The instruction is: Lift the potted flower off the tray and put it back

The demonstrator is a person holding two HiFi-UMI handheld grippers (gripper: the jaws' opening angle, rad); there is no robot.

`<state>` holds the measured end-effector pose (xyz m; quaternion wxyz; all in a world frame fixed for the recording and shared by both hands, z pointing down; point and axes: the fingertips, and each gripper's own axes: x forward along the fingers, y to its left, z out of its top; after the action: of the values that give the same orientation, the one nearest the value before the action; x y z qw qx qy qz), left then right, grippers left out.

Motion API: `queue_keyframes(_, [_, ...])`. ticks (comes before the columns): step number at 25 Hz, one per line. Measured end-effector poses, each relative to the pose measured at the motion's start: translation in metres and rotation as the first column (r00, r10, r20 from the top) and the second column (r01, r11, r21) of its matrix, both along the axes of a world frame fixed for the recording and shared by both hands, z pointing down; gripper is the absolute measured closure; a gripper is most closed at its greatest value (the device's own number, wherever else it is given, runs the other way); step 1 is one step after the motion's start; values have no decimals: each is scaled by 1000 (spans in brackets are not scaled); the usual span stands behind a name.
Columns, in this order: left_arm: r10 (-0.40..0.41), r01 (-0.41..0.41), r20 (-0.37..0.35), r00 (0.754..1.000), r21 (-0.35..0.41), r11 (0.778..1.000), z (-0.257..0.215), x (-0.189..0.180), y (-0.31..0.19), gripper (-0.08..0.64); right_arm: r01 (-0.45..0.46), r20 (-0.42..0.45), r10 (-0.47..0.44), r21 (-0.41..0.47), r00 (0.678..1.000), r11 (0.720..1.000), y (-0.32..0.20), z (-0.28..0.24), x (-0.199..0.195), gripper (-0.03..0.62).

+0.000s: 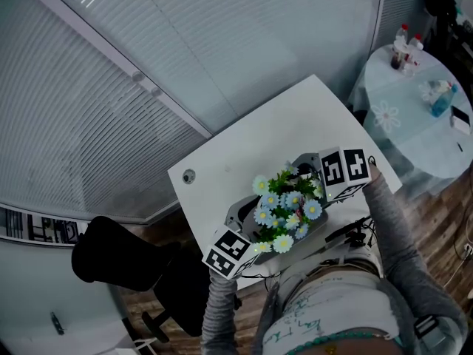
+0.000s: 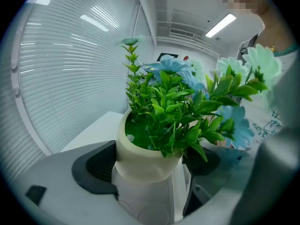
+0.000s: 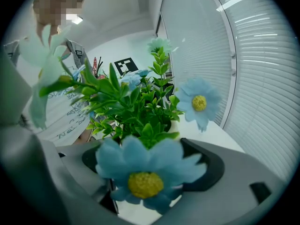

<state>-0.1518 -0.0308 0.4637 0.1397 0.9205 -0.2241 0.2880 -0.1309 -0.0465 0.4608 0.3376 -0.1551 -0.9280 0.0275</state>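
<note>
Left tongs (image 2: 149, 170) and right tongs (image 3: 147, 165) both pinch the potted flower (image 1: 284, 213), apparently lifted over the desk's (image 1: 251, 154) near edge; next, lower it level onto the unseen tray.

White table (image 1: 295, 124) by long blinds (image 1: 111, 87), black chair (image 1: 118, 261) left, round clothed table (image 1: 414, 124) right, wood floor (image 1: 443, 213).

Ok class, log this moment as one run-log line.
state: held | left gripper: shut on potted flower | right gripper: shut on potted flower | beneath: white table
</note>
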Motion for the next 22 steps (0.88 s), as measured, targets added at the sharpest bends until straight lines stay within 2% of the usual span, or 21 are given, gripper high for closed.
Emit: queue_keyframes(22, [-8,8,4,1000,6,1000,-4,6,4,114,8,-1,-8,12,1000,1000,4,-4,5,210])
